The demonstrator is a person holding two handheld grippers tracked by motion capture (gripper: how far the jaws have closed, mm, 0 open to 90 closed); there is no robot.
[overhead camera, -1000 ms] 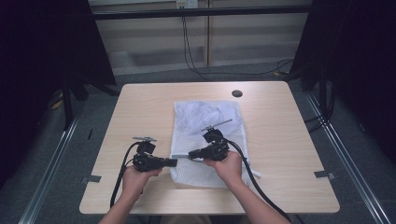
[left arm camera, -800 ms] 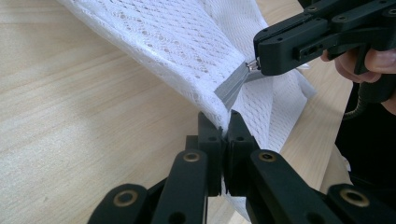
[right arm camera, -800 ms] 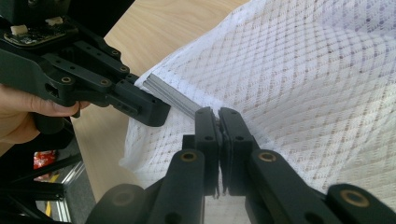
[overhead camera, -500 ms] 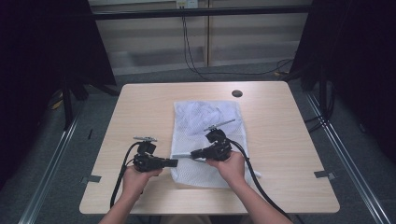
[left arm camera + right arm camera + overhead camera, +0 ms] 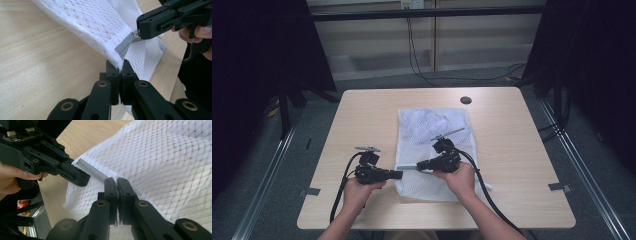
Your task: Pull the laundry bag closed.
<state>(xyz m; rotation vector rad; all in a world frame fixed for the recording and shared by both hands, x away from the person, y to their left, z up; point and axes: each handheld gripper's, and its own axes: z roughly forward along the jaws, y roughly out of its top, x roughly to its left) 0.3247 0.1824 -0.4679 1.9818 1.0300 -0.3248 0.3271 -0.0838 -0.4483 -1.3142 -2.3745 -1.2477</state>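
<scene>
Though crumpled, mesh bag [image 5: 432,145] lengthwise away.

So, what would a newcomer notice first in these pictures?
First, the white mesh laundry bag lying flat in the middle of the wooden table. Then the two black grippers meeting at its left edge: the left gripper pinches the bag's edge, while the right gripper is shut on the grey zipper.

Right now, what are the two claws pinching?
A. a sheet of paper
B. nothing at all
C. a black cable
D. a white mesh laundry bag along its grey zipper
D: both the left claw and right claw are shut on the white mesh laundry bag at its grey zipper.
</scene>
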